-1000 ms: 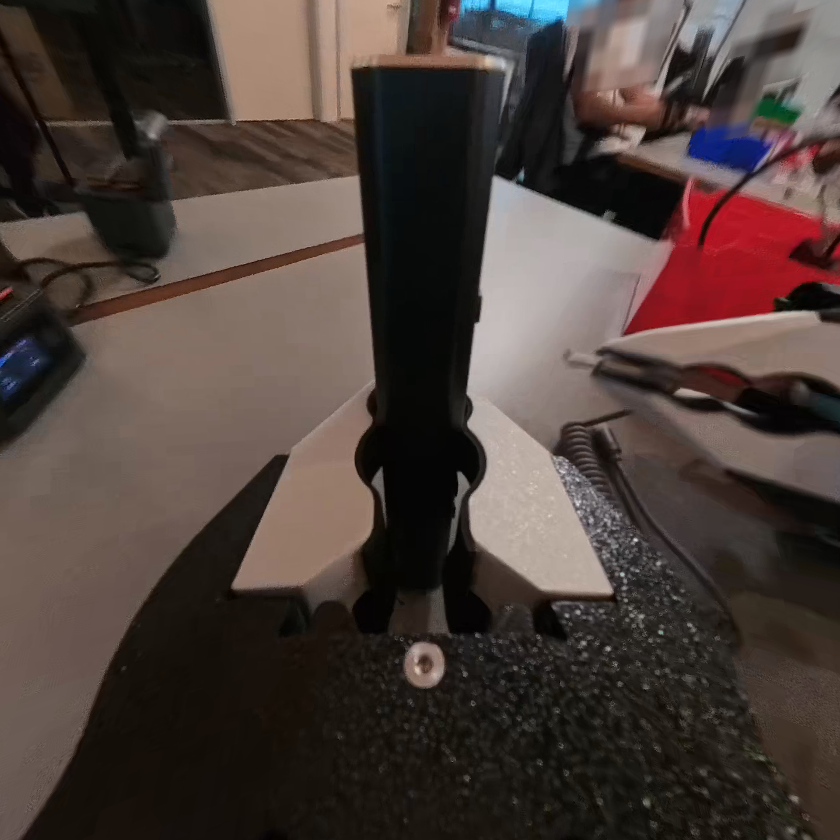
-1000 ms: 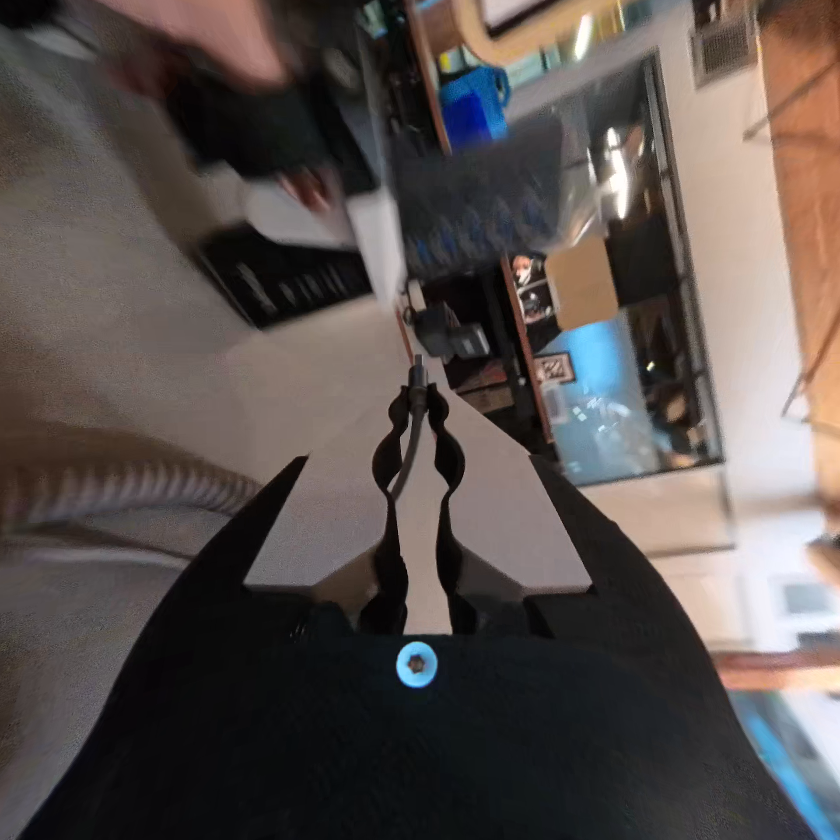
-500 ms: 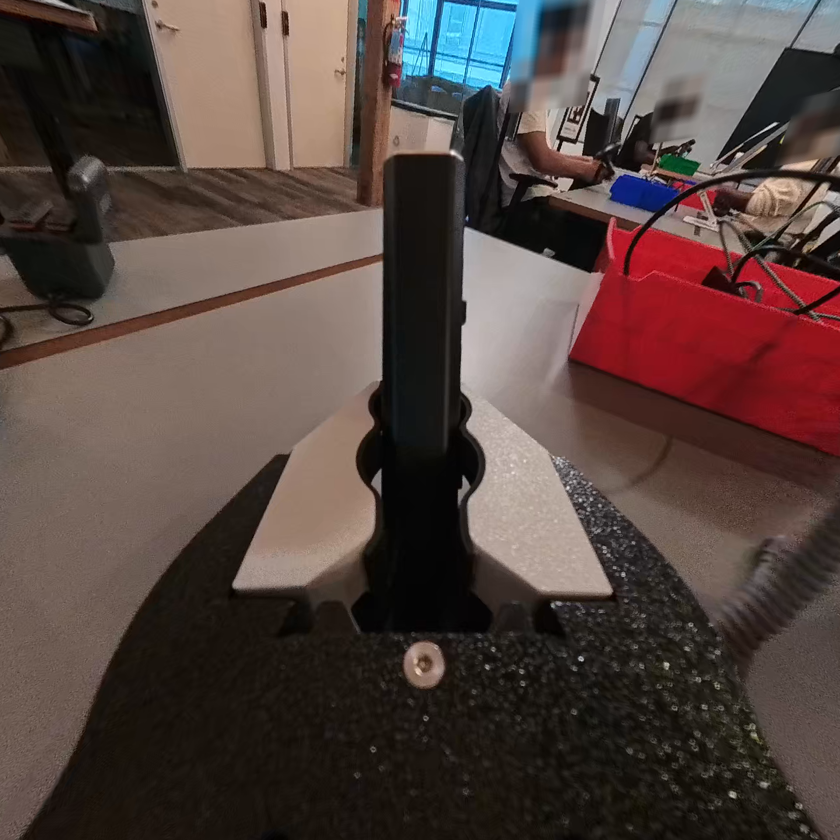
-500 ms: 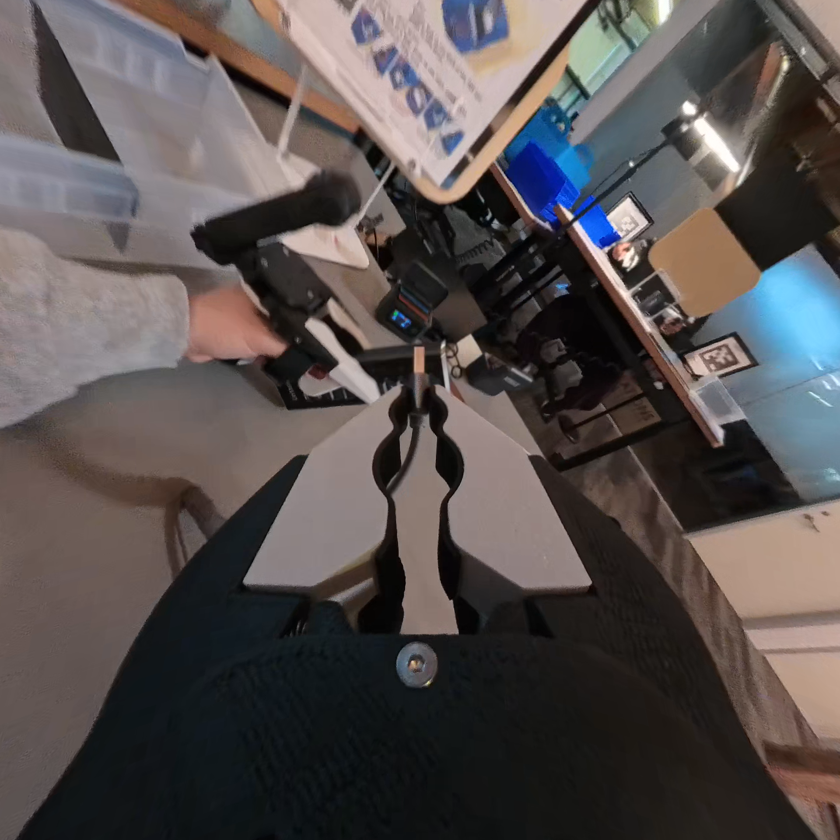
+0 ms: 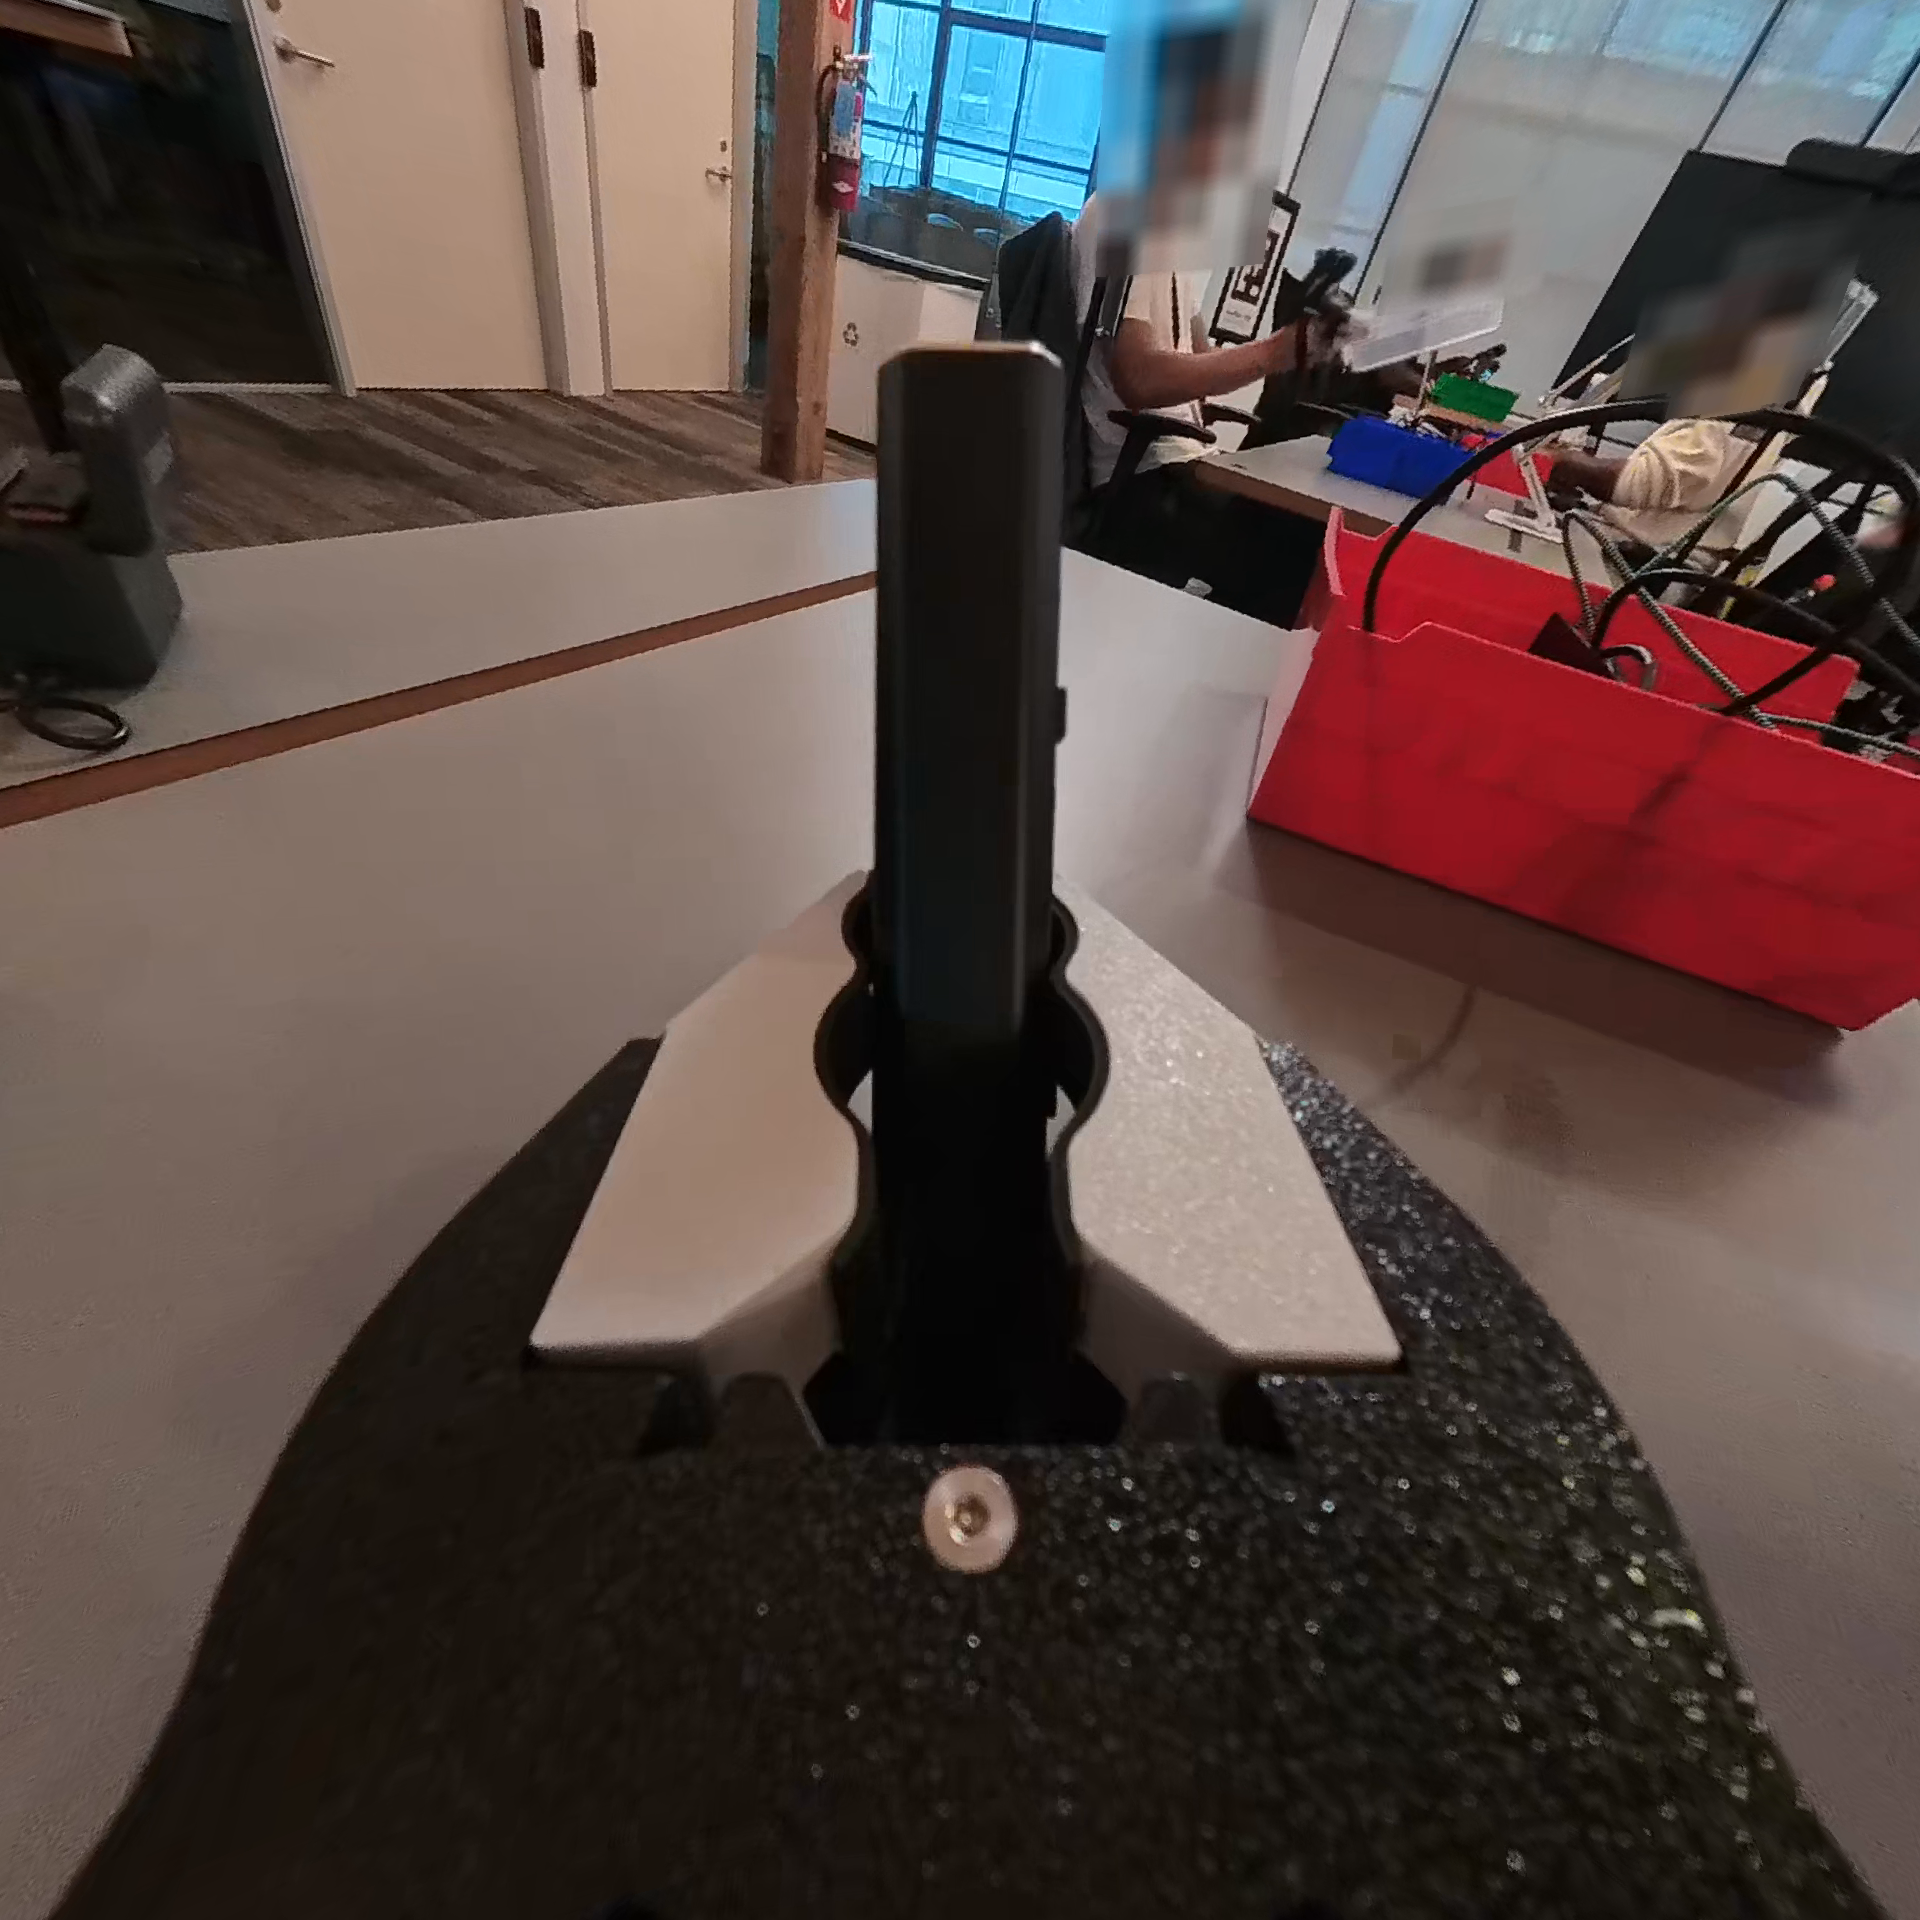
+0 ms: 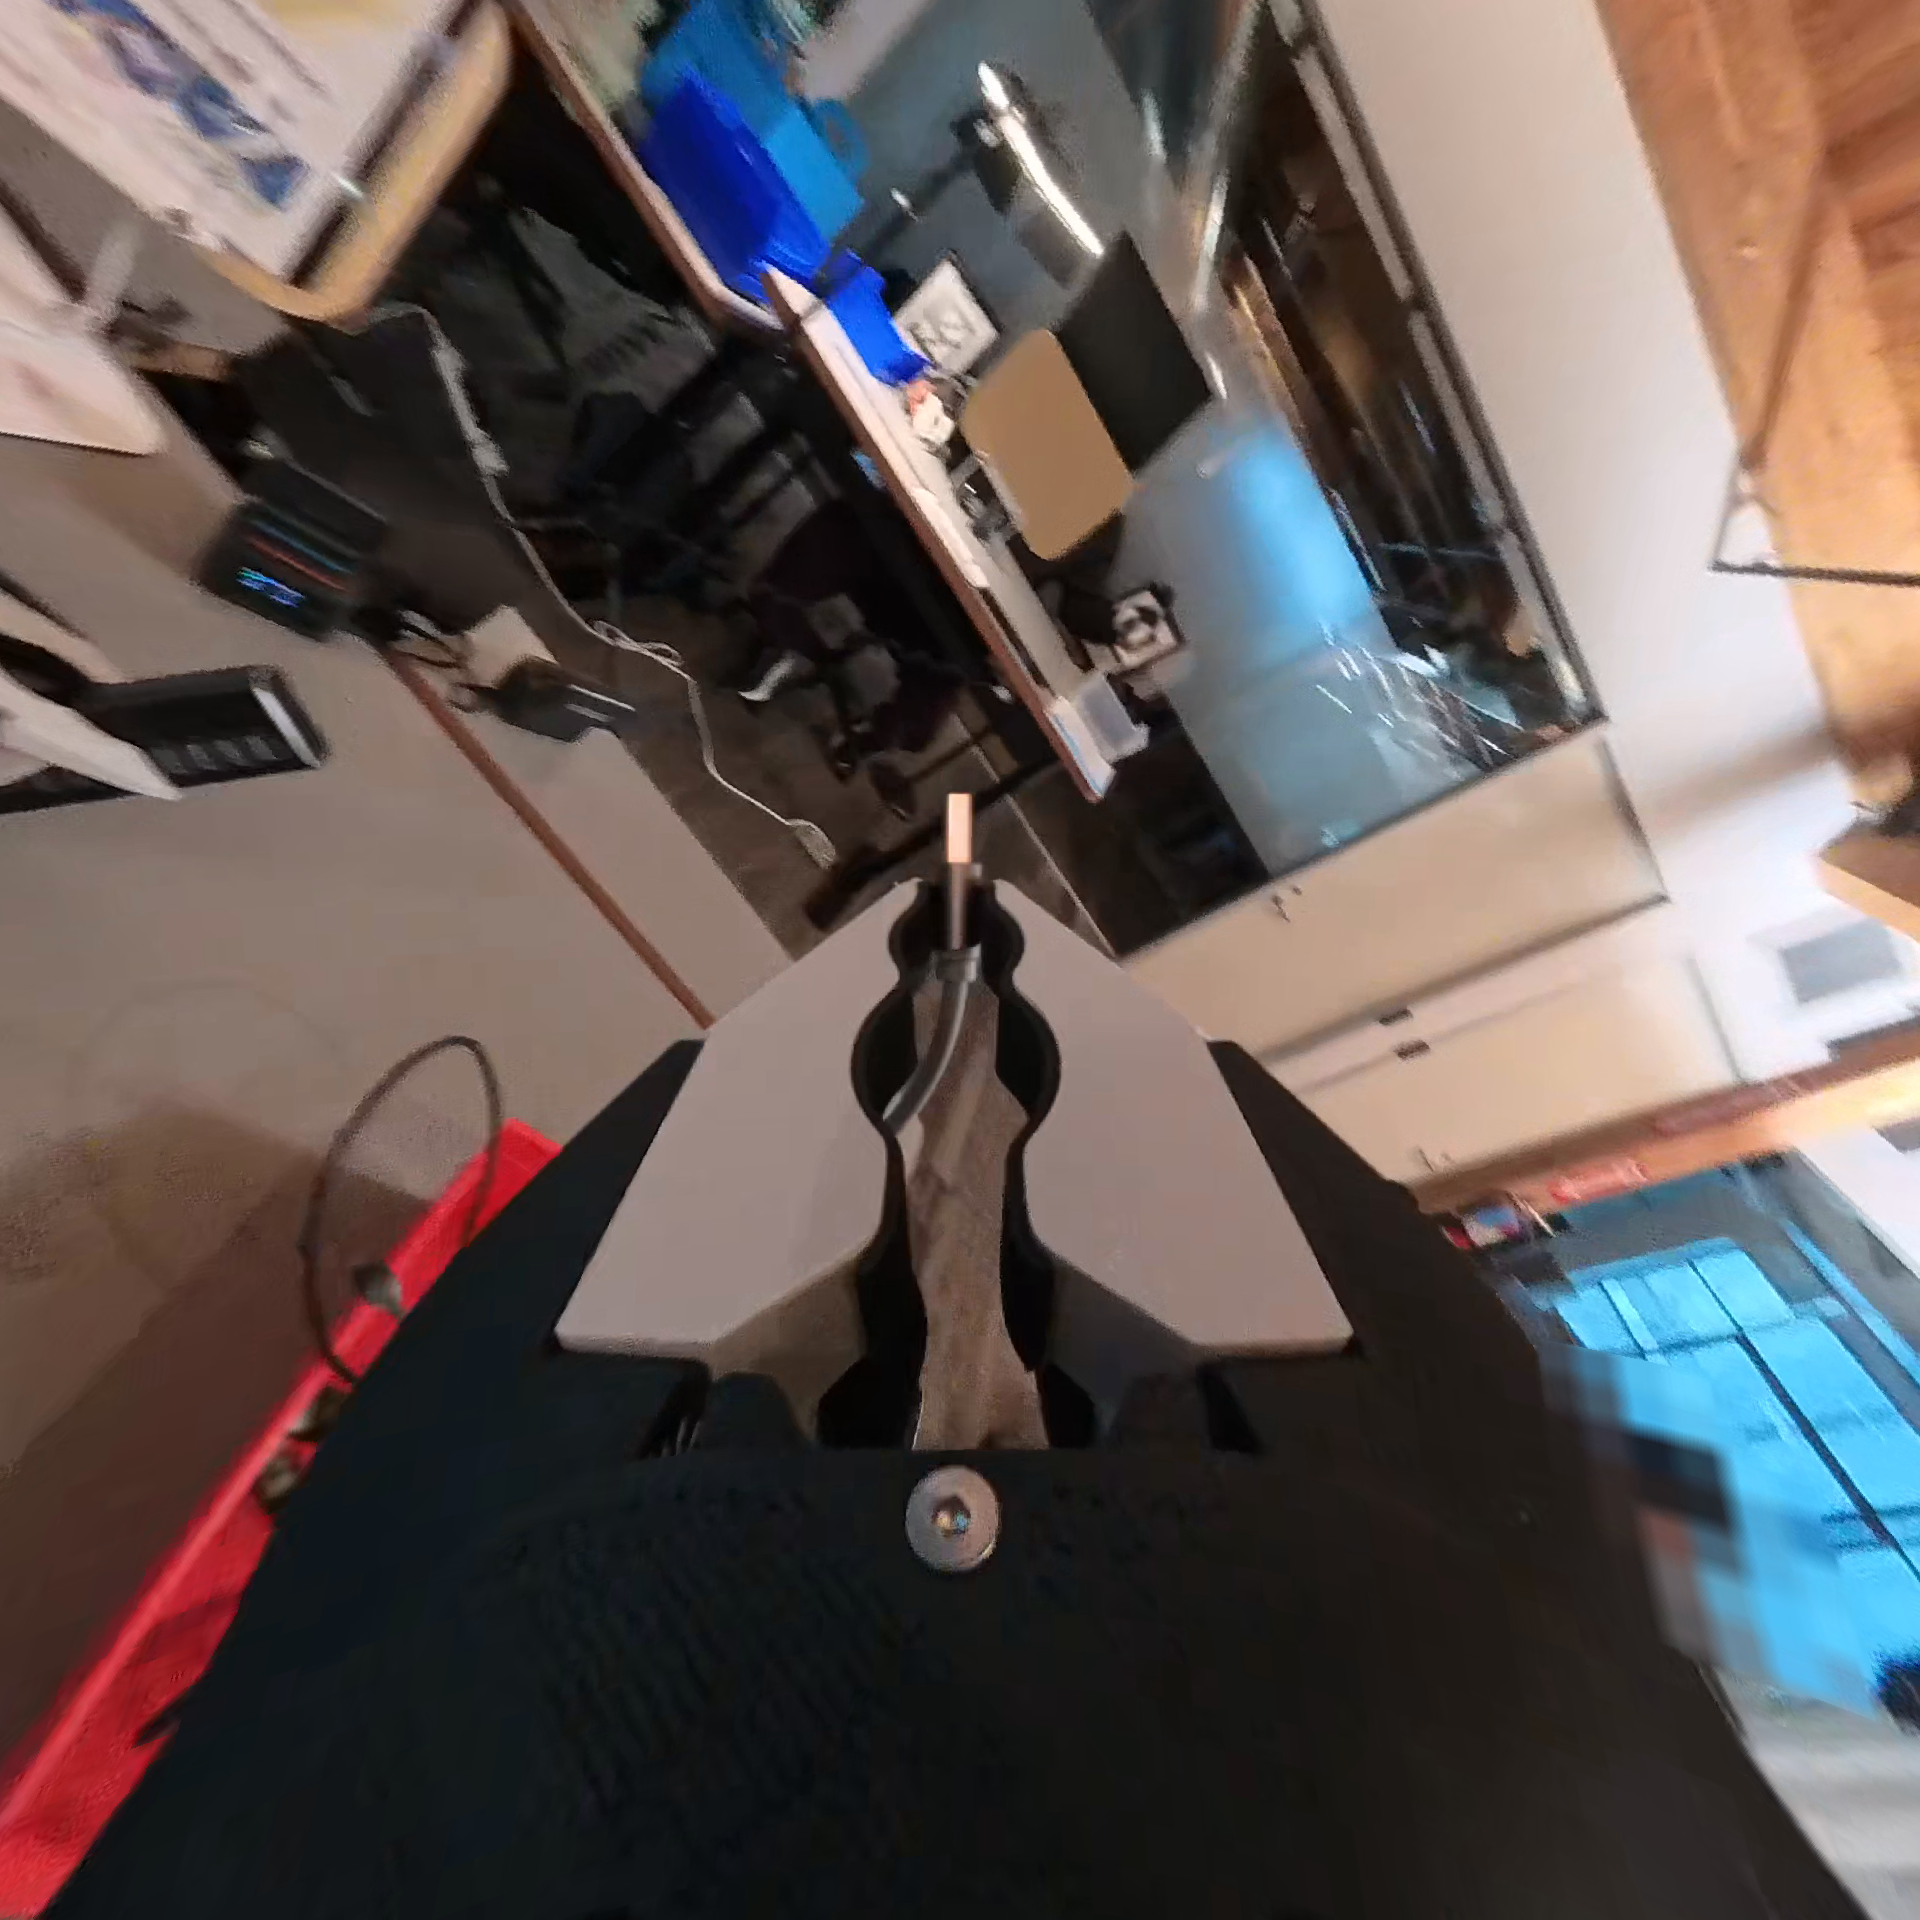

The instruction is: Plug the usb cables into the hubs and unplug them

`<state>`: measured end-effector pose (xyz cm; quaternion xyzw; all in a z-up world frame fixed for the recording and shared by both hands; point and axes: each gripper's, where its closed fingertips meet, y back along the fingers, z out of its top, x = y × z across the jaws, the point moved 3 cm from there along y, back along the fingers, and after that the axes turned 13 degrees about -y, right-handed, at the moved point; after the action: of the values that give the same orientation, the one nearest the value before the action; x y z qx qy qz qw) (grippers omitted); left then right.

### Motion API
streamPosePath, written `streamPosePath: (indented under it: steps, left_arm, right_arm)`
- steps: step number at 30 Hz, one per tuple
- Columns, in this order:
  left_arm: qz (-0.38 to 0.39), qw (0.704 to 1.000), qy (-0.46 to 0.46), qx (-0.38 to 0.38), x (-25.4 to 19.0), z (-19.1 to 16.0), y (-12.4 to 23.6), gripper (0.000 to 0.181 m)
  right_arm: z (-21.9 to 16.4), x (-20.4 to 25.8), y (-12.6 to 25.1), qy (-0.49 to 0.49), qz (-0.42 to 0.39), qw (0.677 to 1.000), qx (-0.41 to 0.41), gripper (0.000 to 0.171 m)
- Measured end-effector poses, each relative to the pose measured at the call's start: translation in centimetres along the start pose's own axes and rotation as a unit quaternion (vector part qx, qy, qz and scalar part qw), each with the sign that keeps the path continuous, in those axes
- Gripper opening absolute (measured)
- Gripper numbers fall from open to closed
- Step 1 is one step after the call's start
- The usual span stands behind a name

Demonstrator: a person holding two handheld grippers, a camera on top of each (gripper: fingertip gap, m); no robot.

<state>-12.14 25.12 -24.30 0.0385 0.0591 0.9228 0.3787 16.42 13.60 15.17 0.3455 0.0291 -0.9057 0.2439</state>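
Left wrist view shows the left gripper (image 5: 961,935) clamped on a black hub (image 5: 966,675), which stands up out of the fingers, its flat end pointing away from the camera. The hub is lifted clear of the grey table (image 5: 364,987). A red bin (image 5: 1558,821) full of dark cables sits on the table to the right of the hub and a little beyond it, well apart from it. No plug is near the hub in this view, and its ports cannot be seen from this side.

In the right wrist view the right gripper (image 6: 958,894) is closed on a USB plug (image 6: 958,831); the metal tip pokes out past the fingertips, and the grey cable (image 6: 930,1049) curves back between the fingers. This view is tilted and blurred. The red bin (image 6: 312,1403) lies low and to the left of the plug, with a loose cable looping over its edge. A dark hub with a row of ports shows far to the plug's left, between pale fingers, probably the one the left gripper holds.

The step in hand looks like bringing plug and hub together, with nothing inserted yet. The next move likely calls for swinging the plug towards the hub, squaring its flat tip to a free port, then pushing straight in while the left gripper braces the hub. A skewed approach could jam the tip on the port's rim.
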Motion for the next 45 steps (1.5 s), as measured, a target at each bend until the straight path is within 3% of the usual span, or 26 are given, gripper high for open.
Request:
streamPosePath:
  steps: [4,8,16,20,28,32,35,37,39,42,45]
  left_arm:
    - [-0.02,1.0,-0.01,-0.002,-0.7,0.1,-0.1,0.026]
    - [-0.029,0.999,-0.018,-0.001,-1.1,0.1,-0.2,0.026]
    - [-0.034,0.999,-0.019,0.0,-1.2,0.0,-0.3,0.026]
    - [-0.035,0.999,-0.019,0.0,-1.2,0.0,-0.3,0.026]
    - [-0.038,0.999,-0.023,0.004,-1.4,0.0,-0.4,0.026]
    - [-0.042,0.999,-0.027,0.004,-1.6,0.0,-0.4,0.026]
    - [-0.052,0.998,-0.037,-0.003,-2.1,0.3,-0.5,0.026]
    - [-0.068,0.996,-0.058,-0.013,-2.9,0.7,-0.5,0.026]
    - [-0.086,0.991,-0.098,-0.026,-4.1,1.4,-0.5,0.026]
    - [-0.114,0.979,-0.164,-0.041,-6.7,2.7,-0.6,0.026]
    - [-0.167,0.962,-0.206,-0.069,-10.3,4.0,-0.9,0.026]
  right_arm:
    - [-2.3,-3.9,-0.1,0.006,-0.048,0.998,0.048,0.006]
    - [-7.0,-5.2,-0.8,0.009,-0.062,0.992,0.107,0.007]
    - [-19.0,-1.2,-2.3,0.0,0.006,0.97,0.244,0.007]
    - [-25.2,3.2,-2.2,-0.031,0.093,0.938,0.332,0.007]
    - [-34.1,11.0,0.6,-0.089,0.267,0.828,0.485,0.01]
    - [-33.8,9.3,0.4,-0.118,0.214,0.831,0.499,0.058]
    - [-30.2,6.6,-0.6,-0.108,0.143,0.877,0.446,0.084]
    - [-26.2,6.6,-2.0,-0.102,0.128,0.915,0.37,0.092]
    - [-21.8,9.0,-3.7,-0.093,0.161,0.94,0.284,0.093]
    - [-17.6,15.5,-6.0,-0.033,0.252,0.942,0.22,0.092]
    - [-16.2,21.7,-8.3,0.071,0.31,0.927,0.199,0.092]
